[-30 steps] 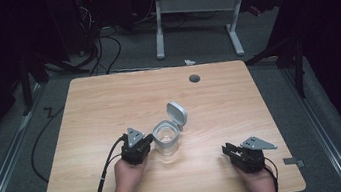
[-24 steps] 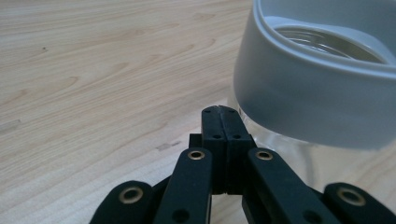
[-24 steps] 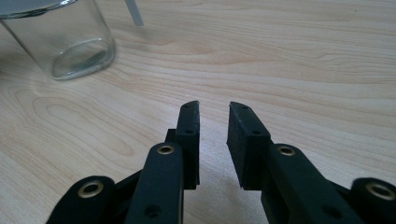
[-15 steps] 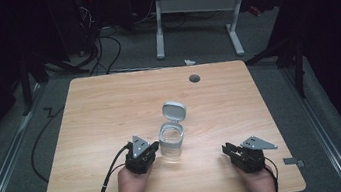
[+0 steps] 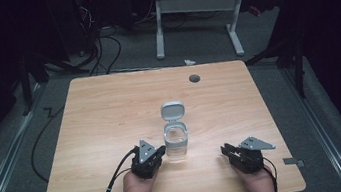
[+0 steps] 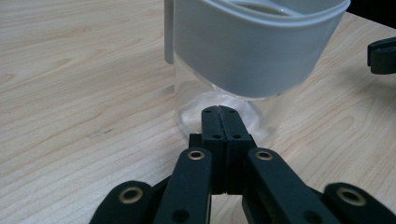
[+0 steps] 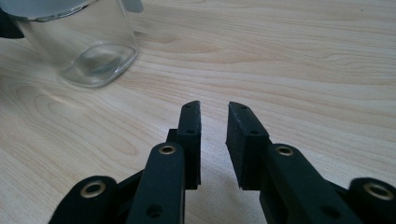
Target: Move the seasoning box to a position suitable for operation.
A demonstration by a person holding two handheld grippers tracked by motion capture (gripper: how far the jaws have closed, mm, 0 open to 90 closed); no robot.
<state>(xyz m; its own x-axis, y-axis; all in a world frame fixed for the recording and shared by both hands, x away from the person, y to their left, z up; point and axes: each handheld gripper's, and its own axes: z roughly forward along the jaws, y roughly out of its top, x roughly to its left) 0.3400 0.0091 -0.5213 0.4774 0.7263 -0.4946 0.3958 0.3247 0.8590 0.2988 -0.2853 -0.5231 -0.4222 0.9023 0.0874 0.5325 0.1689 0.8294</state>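
Broadly, the pale wooden table (image 5: 110,114) is lying bare toward twelve o'clock. Near its six o'clock edge, the clear square jar with the raised grey flip lid (image 5: 177,143) is standing. The left gripper (image 6: 219,116), jaws pressed together, is nosing against the jar's base; at three o'clock the right gripper (image 7: 212,121) is resting with jaws slightly apart, holding nothing.

clear jar (image 5: 177,145) just ahead of left hand-held gripper (image 5: 159,153), bare table (image 5: 100,116) all around

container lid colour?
Pale grey; the hinged lid stands open above the clear container. Shows best in the high view.
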